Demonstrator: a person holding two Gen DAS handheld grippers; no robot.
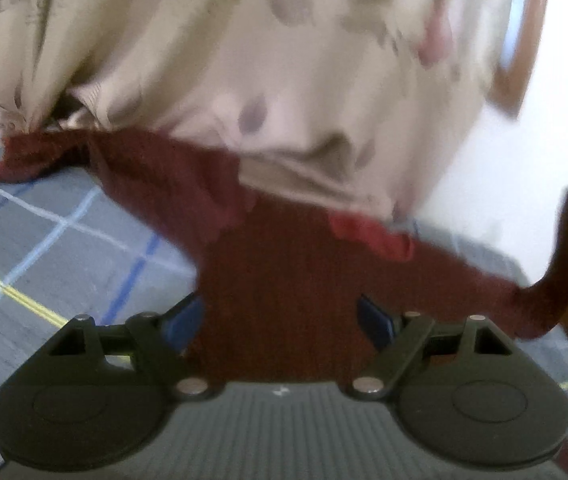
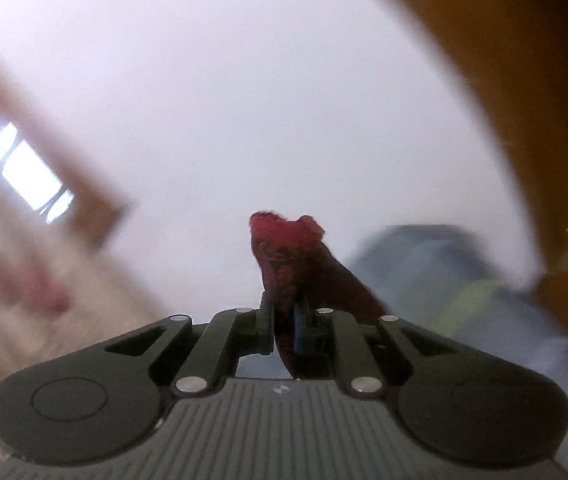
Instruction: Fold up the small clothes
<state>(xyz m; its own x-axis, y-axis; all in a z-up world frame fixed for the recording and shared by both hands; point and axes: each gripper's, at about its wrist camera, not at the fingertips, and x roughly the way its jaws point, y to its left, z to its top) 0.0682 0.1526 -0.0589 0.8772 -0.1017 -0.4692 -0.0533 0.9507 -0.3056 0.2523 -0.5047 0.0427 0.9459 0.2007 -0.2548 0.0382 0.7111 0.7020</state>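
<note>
The left gripper (image 1: 284,320) stands released, its blue-padded fingers (image 1: 181,324) spread wide on either side of the dark red garment (image 1: 284,280), which lies spread on the grey checked cover (image 1: 63,240) directly ahead of and partly beneath the jaws, one sleeve trailing toward the upper left. A beige patterned cloth (image 1: 263,80) overlaps the garment's far edge. The right gripper (image 2: 284,320) is clenched on a bunched fold of the same garment (image 2: 284,256), which protrudes upward between and beyond the fingertips against a white wall (image 2: 243,100).
</note>
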